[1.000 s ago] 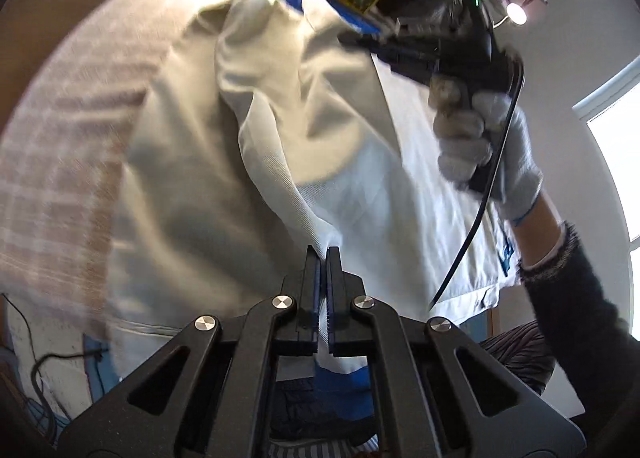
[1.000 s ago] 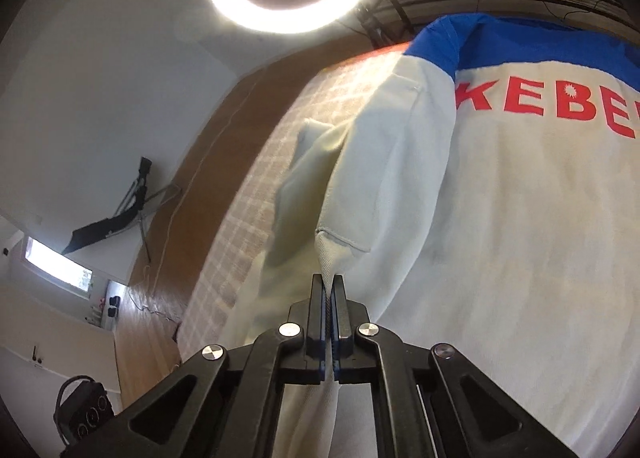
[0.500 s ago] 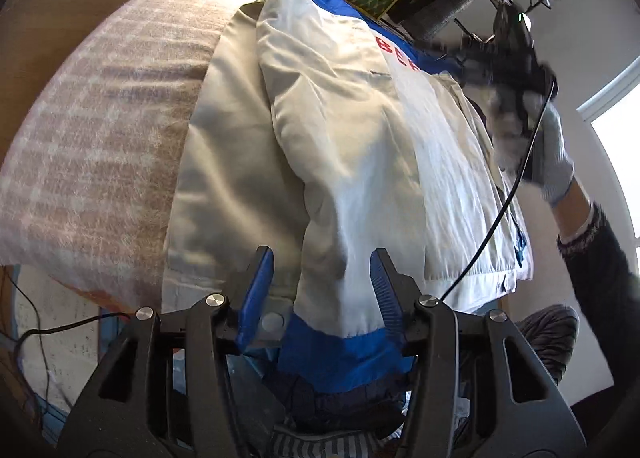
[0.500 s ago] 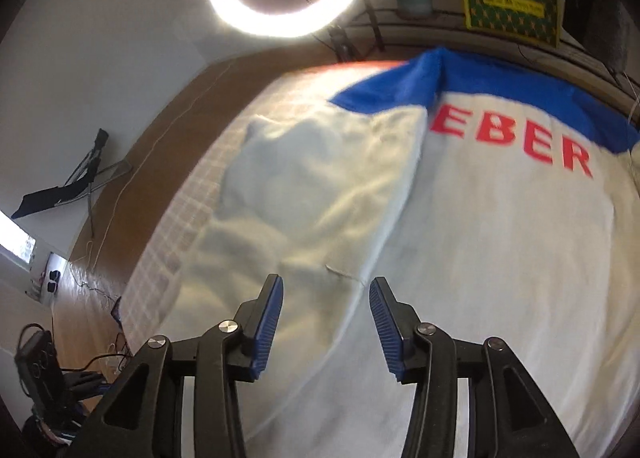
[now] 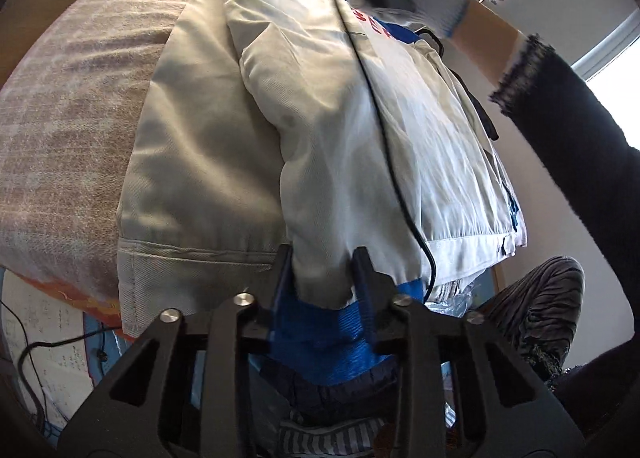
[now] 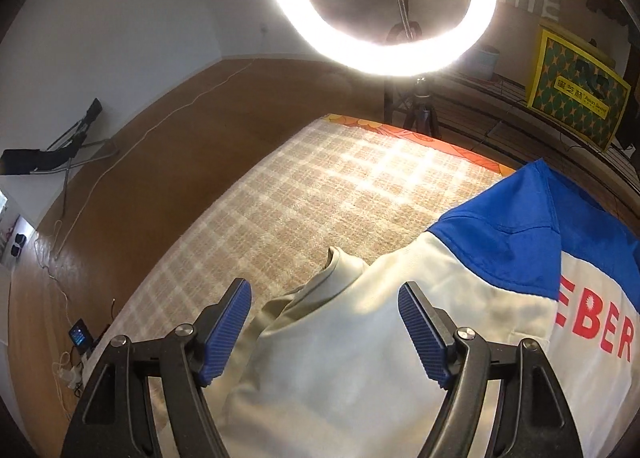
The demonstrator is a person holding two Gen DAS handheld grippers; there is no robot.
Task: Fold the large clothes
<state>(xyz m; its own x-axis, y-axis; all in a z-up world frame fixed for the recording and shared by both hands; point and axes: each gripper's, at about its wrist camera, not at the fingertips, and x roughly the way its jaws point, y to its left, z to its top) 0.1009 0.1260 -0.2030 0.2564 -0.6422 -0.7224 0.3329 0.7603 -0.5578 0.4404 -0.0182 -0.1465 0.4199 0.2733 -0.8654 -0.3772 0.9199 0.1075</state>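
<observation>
Plaid blanket [image 6: 320,194]; both tools agape over jacket [image 5: 328,130]

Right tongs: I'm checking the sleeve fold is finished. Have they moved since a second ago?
Yes. The right tongs have let go of the sleeve and swung toward the jacket's blue collar; the ring light looms larger.

Plaid blanket [image 6: 320,194] on bed; white/blue jacket [image 5: 320,118] lies flat on it.
</observation>
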